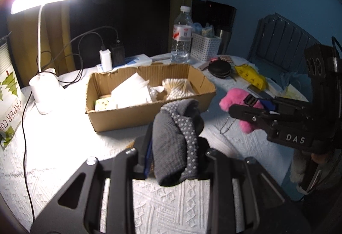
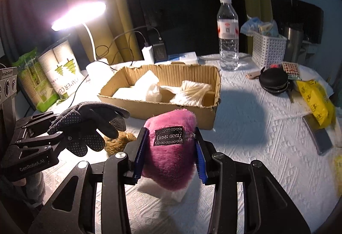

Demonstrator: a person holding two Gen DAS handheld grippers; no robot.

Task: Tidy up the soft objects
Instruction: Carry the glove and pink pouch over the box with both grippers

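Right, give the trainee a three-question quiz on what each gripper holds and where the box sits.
1. True or false: the left gripper is shut on the grey knit glove with white grip dots.
2. Which does the right gripper hold? A. clear plastic water bottle B. pink furry plush toy with a black label C. yellow plastic bag
3. Fill in: the open brown cardboard box already holds a bundle of cotton ____.

Key: 1 true. 2 B; its jaws press the plush from both sides. 3 swabs.
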